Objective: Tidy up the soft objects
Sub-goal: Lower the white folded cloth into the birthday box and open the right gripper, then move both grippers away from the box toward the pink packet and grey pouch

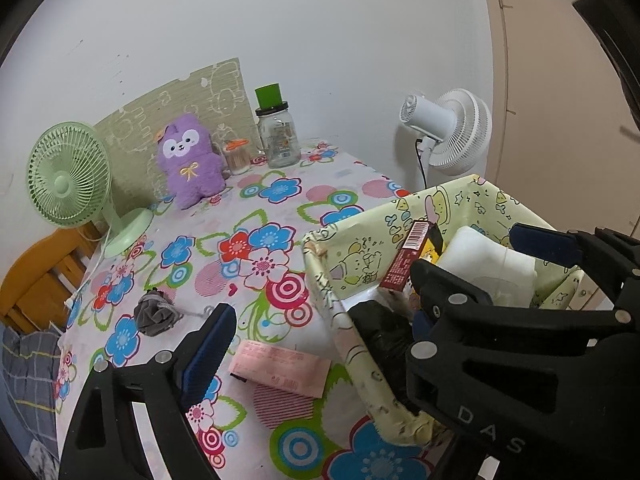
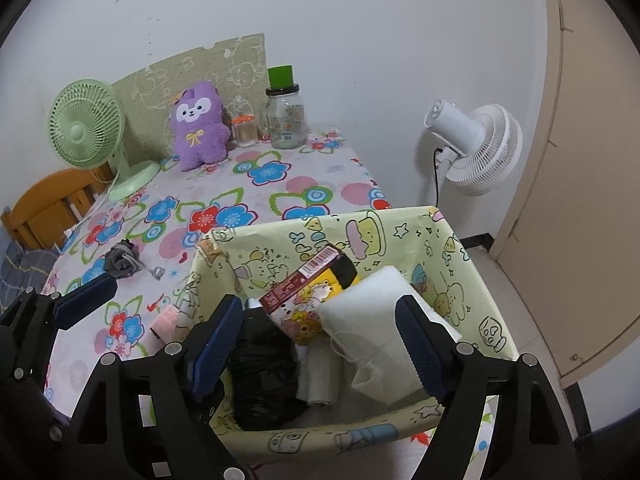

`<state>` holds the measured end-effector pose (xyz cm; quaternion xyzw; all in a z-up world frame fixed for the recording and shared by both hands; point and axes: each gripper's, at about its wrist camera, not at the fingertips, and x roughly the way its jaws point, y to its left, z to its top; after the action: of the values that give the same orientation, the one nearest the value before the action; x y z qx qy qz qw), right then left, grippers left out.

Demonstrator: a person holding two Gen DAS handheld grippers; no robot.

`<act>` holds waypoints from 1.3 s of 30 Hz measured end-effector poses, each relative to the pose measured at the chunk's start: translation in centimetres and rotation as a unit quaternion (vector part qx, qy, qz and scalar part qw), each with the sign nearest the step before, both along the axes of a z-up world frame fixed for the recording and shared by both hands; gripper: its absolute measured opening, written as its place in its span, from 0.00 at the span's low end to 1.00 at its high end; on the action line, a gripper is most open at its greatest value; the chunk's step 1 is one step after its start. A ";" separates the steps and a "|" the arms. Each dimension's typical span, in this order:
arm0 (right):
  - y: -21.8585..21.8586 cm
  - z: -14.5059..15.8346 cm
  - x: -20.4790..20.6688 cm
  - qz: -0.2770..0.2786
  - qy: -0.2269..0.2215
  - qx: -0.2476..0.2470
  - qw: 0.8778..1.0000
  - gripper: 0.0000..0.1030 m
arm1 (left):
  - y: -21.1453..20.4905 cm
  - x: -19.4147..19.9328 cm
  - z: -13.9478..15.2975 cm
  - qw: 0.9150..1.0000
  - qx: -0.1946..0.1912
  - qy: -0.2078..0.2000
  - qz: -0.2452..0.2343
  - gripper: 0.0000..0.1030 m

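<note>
Both grippers stand open at the yellow bin.

The right gripper hangs wide open over the bin, lower middle of the frame; white pad, black bag and snack packs lie inside. The left gripper is open too, holding nothing. A grey cloth lies on the flowered table, left of centre.

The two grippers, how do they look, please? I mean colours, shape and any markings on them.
Both the left gripper and the right gripper have matte black, angular linkage frames with cut-out openings and round silver rivets at the joints. Each finger carries a flat, ribbed dark blue pad. White letters "DAS" are printed on the right gripper's frame. No cables, sleeves or hands are visible.
</note>
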<state>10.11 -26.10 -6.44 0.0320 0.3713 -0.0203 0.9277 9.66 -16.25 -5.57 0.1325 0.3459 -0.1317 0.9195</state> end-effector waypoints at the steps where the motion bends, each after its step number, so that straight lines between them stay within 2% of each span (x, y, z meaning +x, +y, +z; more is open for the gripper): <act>1: 0.2 0.0 -0.1 0.000 -0.001 -0.001 1.000 0.79 | 0.2 -0.1 0.0 1.000 -0.002 0.000 0.001 0.89; 39: 8.8 3.1 -3.1 0.030 -0.041 -0.029 0.998 0.79 | 8.3 -3.3 2.2 0.998 -0.031 -0.038 0.029 0.96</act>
<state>6.97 -17.31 -3.32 -0.0055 0.3329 -0.0017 0.9430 6.37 -7.92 -3.37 0.0988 0.3098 -0.1102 0.9392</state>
